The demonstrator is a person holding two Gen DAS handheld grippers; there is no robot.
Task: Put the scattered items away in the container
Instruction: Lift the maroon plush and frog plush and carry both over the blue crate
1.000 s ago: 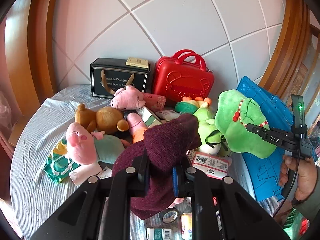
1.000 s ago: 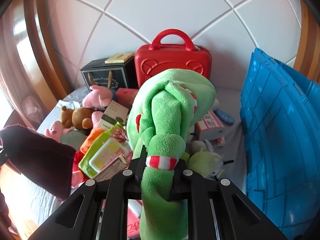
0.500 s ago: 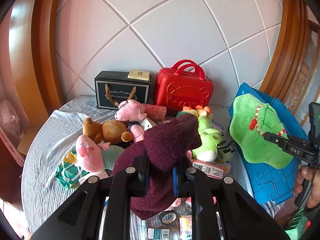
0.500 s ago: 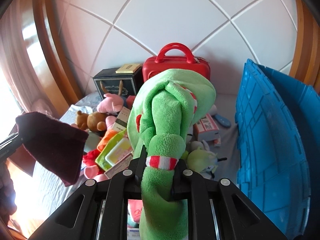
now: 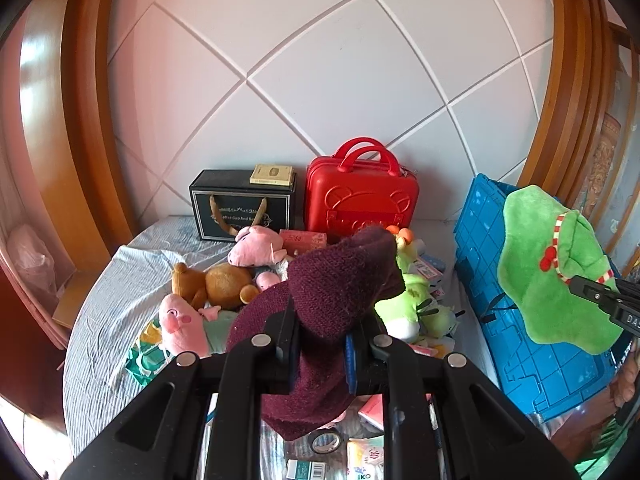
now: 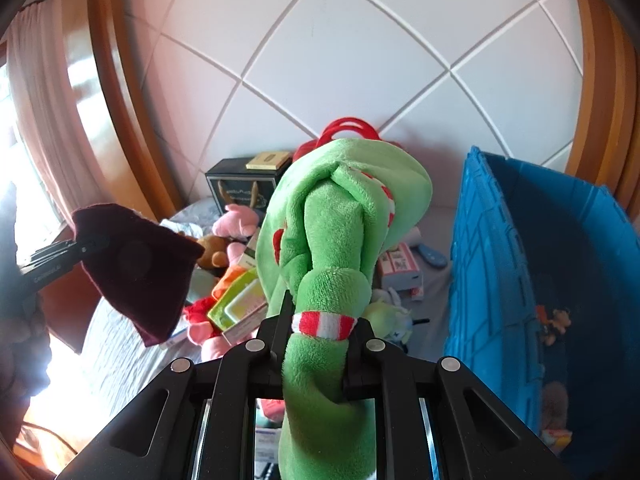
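The large blue plastic crate (image 6: 560,280) stands at the right edge of the cloth-covered round table (image 5: 104,288), its open mouth facing up and its ribbed wall toward the toy pile. Judging from the two views, everything the coming move turns on is that this crate lies to the right of both grippers, so the right hand is the nearer and the left must cross the pile to reach it. A few small toys already lie inside on its floor.

The green plush toy with a red-and-white striped band (image 6: 332,264) hangs above the table, just beside the crate's near wall and not yet over its opening. The right gripper (image 6: 320,340) is clenched on the toy at the striped band. The plush's long axis runs along the fingers, bulk pointing forward and up, a tail drooping below the jaws.

The dark maroon knitted cloth (image 5: 332,312) is held aloft over the middle of the pile, well apart from the crate. The left gripper (image 5: 320,348) is clamped on its middle, its long axis running roughly along the fingers, the upper end tipped toward the red hard-shell case (image 5: 360,196) at the far edge, and the lower end dangling.

Pink, brown and green plush toys, boxes and packets lie scattered across the table.
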